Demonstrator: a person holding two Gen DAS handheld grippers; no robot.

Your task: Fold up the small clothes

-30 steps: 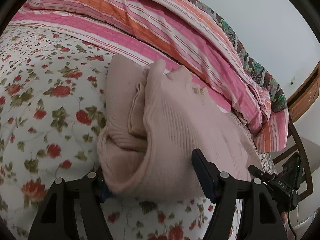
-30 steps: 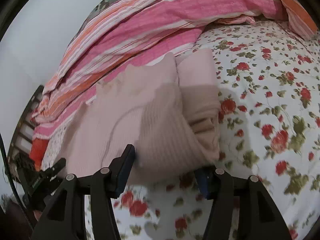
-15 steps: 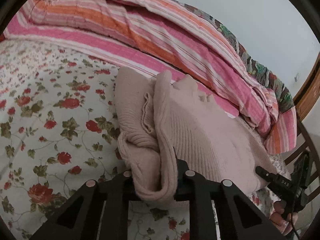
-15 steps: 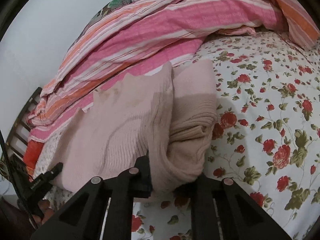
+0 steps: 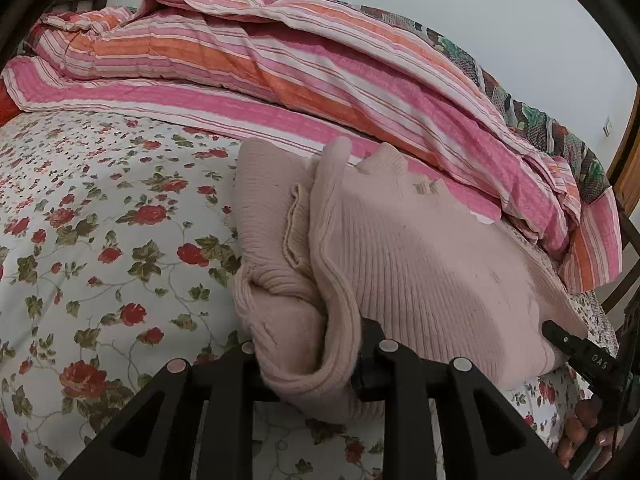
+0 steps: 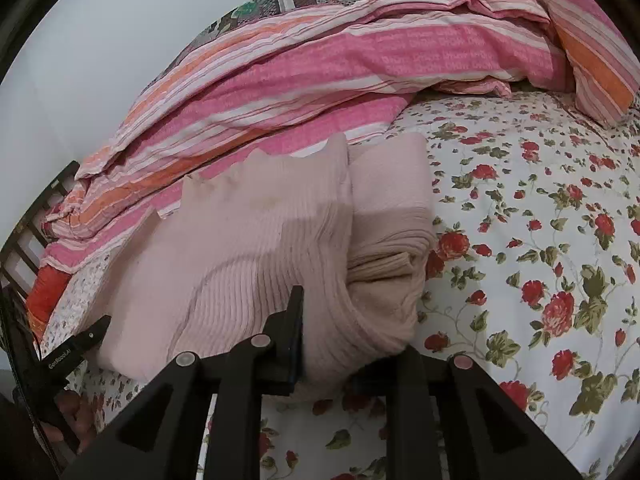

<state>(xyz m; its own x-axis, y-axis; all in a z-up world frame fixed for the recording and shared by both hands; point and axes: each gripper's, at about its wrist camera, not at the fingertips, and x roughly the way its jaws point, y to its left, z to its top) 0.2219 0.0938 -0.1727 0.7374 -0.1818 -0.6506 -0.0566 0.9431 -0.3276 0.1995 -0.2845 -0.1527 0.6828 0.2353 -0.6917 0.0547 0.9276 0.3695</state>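
Note:
A pale pink ribbed knit sweater (image 5: 420, 264) lies partly folded on the floral bedsheet (image 5: 100, 240), its sleeves bunched under a folded-over side. My left gripper (image 5: 308, 364) is shut on the near folded edge of the sweater and lifts it a little. In the right wrist view the same sweater (image 6: 248, 256) fills the middle, and my right gripper (image 6: 340, 364) is shut on its near edge. The other gripper's black tip and a hand show at the far edge of each view.
A heaped pink and orange striped quilt (image 5: 320, 80) lies just behind the sweater, with a patchwork blanket behind it against the wall. A wooden bed frame (image 5: 628, 160) stands at the bed's end. Floral sheet (image 6: 540, 240) spreads beside the sweater.
Both grippers were open around the sweater's near edge a second ago. They have closed on it and raised the edge slightly.

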